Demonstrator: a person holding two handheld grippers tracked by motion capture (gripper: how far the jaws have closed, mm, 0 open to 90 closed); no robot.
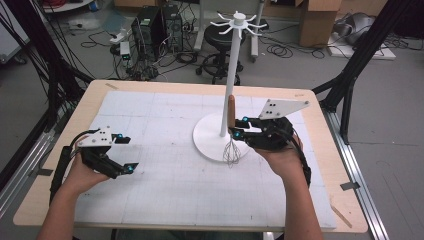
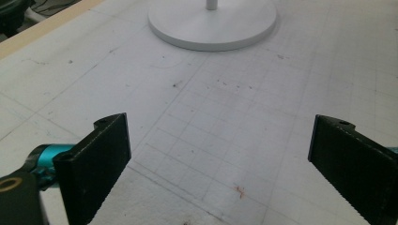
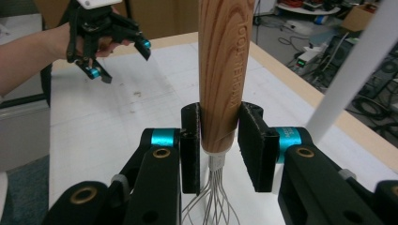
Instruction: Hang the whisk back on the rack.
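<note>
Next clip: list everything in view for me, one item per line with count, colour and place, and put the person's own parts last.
whisk: 1, wooden handle with metal wires, upright beside the stand's pole, wires hanging down over its base
stand: 1, white, round base and tall pole topped with hooks, right of the table's centre
mat: 1, white with a grid, covering most of the table
table: 1, light wood, under the mat
stool: 1, black, on the floor beyond the table
left claw: 1, black with teal accents, open, above the mat's left part
right claw: 1, black with teal accents, shut on the whisk handle
</note>
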